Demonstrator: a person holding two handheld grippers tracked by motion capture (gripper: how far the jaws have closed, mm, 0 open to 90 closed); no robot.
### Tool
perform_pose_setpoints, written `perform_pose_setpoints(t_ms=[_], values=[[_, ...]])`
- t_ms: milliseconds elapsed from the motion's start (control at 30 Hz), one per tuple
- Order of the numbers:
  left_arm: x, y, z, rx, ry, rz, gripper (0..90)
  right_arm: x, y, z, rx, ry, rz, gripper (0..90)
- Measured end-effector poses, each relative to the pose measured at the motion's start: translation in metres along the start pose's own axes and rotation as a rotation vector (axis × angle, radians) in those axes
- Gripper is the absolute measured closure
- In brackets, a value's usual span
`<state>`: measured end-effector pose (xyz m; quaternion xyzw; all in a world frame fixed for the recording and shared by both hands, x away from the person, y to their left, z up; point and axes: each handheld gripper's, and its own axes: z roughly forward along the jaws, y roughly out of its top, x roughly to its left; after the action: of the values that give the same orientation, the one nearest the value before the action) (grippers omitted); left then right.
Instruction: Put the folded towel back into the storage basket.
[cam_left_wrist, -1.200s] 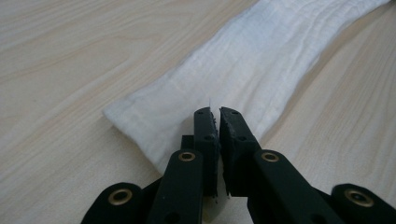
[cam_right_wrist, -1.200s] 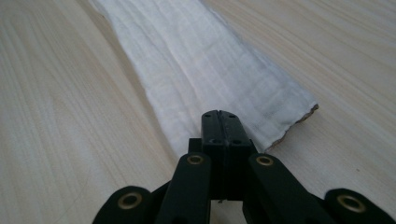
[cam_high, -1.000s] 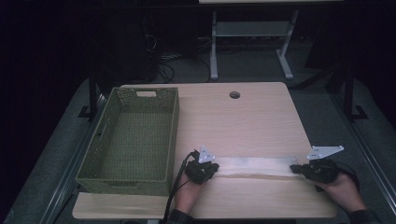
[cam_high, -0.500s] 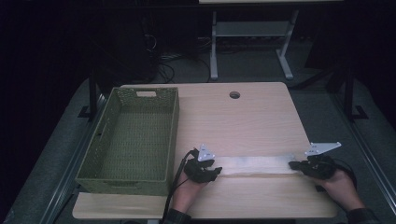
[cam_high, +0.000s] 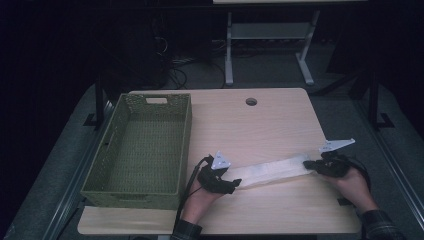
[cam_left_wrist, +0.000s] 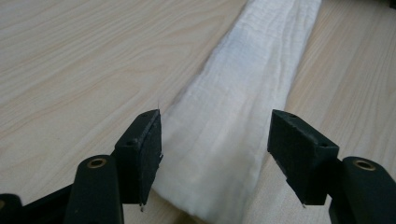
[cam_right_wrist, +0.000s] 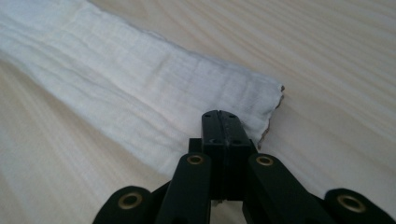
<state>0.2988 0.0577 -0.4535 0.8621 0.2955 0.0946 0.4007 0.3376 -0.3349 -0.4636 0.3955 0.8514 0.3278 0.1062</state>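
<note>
On the near half of the wooden table (cam_high: 280, 120), a long folded white cloth strip (cam_high: 272, 170) lying flat, well right of the green woven basket (cam_high: 142, 145). At its left end, left gripper (cam_left_wrist: 215, 144) spread wide, jaws straddling the strip without pinching it. At the right end, right gripper (cam_right_wrist: 222, 126) clamped tight on the strip's edge.

Green woven basket (cam_high: 140, 147) at table's (cam_high: 260, 125) left side; round hole (cam_high: 251, 101) near far edge.

High view overhead, looking forward-down; gripper views low, close; all share cloth (cam_high: 272, 171).
</note>
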Motion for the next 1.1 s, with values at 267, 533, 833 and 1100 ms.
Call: perform_pose_setpoints(t_ms=[267, 533, 833, 1100], values=[[0.003, 0.001, -0.003, -0.015, 0.009, -0.008, 33.7, -0.009, 0.022, 0.018, 0.002, 0.006, -0.008, 89.7], [0.006, 0.002, -0.007, -0.034, 0.023, -0.023, 33.7, -0.009, 0.050, 0.040, 0.009, 0.011, -0.058, 89.7], [0.007, 0.004, -0.007, -0.033, 0.030, -0.023, 33.8, -0.015, 0.082, 0.069, -0.003, 0.024, -0.091, 89.6], [0.011, 0.008, -0.006, -0.054, 0.037, -0.026, 40.9, -0.014, 0.098, 0.081, -0.021, 0.062, -0.075, 78.4]])
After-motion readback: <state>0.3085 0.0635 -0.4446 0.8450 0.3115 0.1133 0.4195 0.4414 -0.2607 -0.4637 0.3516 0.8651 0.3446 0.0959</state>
